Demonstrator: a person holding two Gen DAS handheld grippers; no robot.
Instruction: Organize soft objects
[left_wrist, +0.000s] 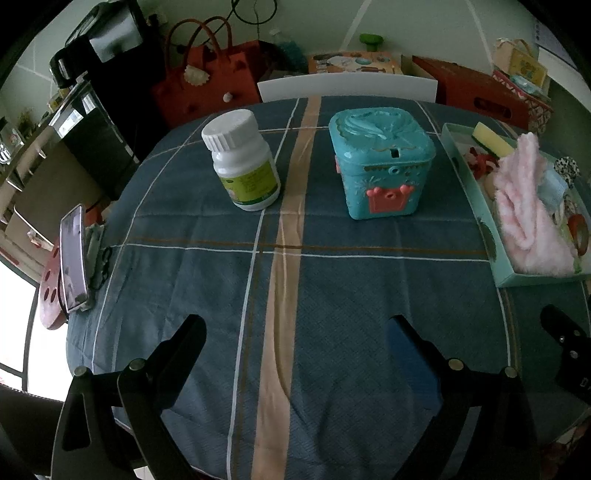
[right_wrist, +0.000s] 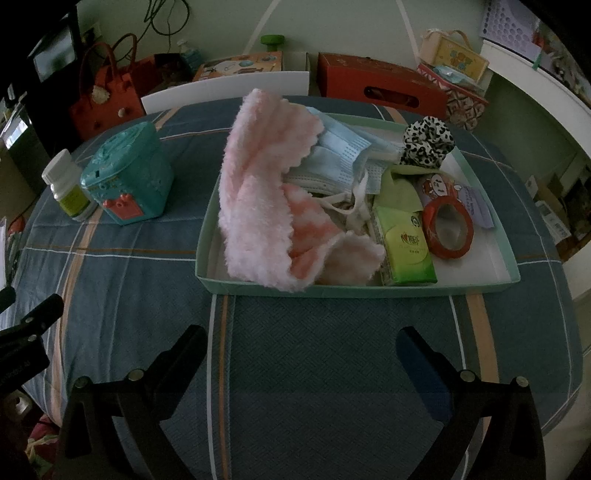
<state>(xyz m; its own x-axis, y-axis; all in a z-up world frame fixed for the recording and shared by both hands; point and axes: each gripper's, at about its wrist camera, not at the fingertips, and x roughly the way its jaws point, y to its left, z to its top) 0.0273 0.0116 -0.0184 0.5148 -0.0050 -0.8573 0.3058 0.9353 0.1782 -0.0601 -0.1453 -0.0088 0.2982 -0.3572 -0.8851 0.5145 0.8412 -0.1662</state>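
Several soft things lie heaped in the pale green tray (right_wrist: 480, 288): a pink fluffy cloth (right_wrist: 255, 206), its long axis running from the tray's far edge to its near wall, blue face masks (right_wrist: 340, 155), a spotted scrunchie (right_wrist: 428, 140) and a tissue pack (right_wrist: 406, 251). Left of the tray stand a teal box (left_wrist: 380, 166) and white bottle (left_wrist: 242, 162). Both the left gripper (left_wrist: 295, 328) and right gripper (right_wrist: 301, 339) hover spread and empty near the tray; the scene fits either a gathered pile or one awaiting sorting.

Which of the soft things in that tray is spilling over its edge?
The fluffy pink cloth: it droops over the tray's near rim, while the blue face masks stay inside.
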